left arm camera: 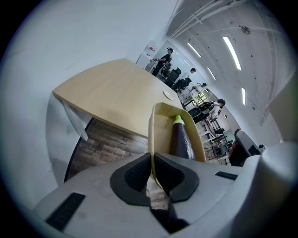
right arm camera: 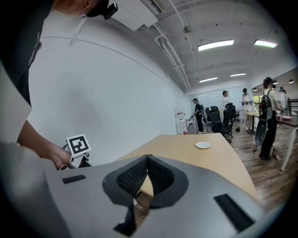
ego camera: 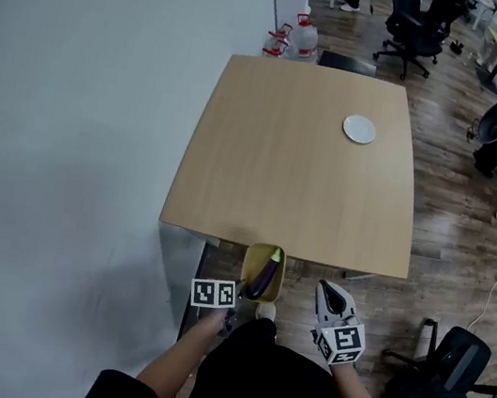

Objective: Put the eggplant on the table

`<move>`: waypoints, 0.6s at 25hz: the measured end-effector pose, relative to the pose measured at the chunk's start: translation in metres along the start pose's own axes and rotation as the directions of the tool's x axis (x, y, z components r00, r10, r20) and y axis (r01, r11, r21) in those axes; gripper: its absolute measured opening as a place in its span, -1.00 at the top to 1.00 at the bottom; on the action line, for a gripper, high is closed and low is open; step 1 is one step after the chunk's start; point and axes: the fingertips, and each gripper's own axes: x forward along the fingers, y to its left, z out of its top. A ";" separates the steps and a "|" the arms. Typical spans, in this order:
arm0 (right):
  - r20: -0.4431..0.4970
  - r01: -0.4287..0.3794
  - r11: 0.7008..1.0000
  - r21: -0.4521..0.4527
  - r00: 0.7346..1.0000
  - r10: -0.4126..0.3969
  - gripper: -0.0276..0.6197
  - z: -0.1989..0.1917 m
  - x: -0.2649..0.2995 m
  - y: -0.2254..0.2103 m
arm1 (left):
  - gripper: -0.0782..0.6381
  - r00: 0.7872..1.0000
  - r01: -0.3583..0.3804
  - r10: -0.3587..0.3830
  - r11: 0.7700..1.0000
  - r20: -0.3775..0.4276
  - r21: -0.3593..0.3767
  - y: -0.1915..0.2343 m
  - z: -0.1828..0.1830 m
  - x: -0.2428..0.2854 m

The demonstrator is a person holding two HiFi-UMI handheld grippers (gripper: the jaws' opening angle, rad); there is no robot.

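Two grippers are held at the near edge of the table [ego camera: 294, 154]. The left gripper [ego camera: 241, 292] [left arm camera: 151, 162] is clamped on the rim of a yellow tray [ego camera: 266, 248] [left arm camera: 153, 125], and the right gripper [ego camera: 332, 294] [right arm camera: 147, 160] beside it has its jaws pressed together on nothing. The eggplant [ego camera: 264, 280] [left arm camera: 182, 139] lies in that tray, green tip toward the table, and a white plate [ego camera: 359, 129] sits on the table's far right part.

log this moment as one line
left tongs: shut on yellow tray rim | eggplant: in tray, off table | right tongs: shut, empty | white plate: on table
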 end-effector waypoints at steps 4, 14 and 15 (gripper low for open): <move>-0.016 0.046 0.999 0.007 0.999 -0.046 0.73 0.010 0.047 -0.015 | 0.71 0.999 0.033 -0.033 0.999 -0.012 -0.017 0.011 0.047 0.008; -0.044 0.036 0.999 0.010 0.998 -0.036 0.73 0.027 0.113 -0.017 | 0.71 0.998 0.052 -0.053 0.998 -0.031 -0.027 0.025 0.115 0.036; -0.046 0.032 0.999 0.011 0.998 -0.032 0.73 0.026 0.117 -0.018 | 0.71 0.999 0.047 -0.048 0.998 -0.026 -0.030 0.027 0.120 0.039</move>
